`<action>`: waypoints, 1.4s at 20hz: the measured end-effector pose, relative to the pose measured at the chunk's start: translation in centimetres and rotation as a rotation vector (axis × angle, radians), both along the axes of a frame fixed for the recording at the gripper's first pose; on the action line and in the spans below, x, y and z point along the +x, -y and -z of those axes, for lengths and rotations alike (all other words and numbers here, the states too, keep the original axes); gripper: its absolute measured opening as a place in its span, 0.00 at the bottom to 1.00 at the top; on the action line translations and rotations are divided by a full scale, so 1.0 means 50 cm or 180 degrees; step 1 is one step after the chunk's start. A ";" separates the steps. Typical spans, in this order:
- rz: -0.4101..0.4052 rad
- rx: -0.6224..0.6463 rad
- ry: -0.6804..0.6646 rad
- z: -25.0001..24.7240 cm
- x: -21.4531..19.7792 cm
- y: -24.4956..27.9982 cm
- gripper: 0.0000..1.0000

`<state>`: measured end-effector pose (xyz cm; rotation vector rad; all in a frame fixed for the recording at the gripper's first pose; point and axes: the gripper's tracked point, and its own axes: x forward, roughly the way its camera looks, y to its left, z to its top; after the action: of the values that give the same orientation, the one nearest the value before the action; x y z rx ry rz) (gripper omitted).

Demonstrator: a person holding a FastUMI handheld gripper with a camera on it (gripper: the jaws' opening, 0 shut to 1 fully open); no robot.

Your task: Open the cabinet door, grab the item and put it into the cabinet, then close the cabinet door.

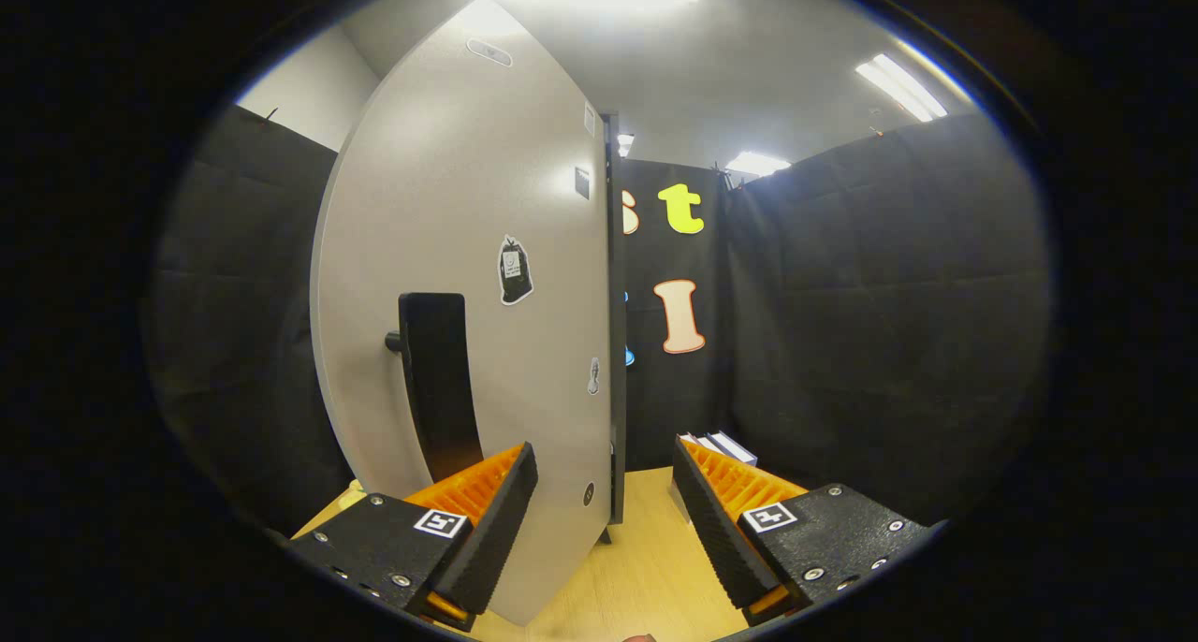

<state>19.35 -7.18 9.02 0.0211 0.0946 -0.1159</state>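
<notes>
The grey cabinet door (468, 277) stands close ahead, swung out so I see its face and its right edge. A black vertical handle (438, 380) is on the door, just beyond my left finger. Small stickers dot the door face. My gripper (604, 492) is open, its fingers spread wide, and the door's lower right edge sits between them without either finger pressing on it. A small white box (725, 447) lies on the wooden table just beyond the right finger.
The light wooden tabletop (646, 567) runs under the fingers. Black cloth walls close the booth on the left, behind and on the right. Ceiling lights shine above.
</notes>
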 end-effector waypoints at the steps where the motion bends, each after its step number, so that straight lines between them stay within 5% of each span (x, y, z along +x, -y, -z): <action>1: -0.0033 0.0009 -0.0004 0.003 0.010 -0.011 0.91; 16: -0.0651 0.0039 -0.0087 0.009 0.127 -0.225 0.93; 28: -0.0657 0.0049 -0.0057 0.008 0.051 -0.226 0.93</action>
<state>21.91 4.10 8.62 0.0254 0.1151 0.0910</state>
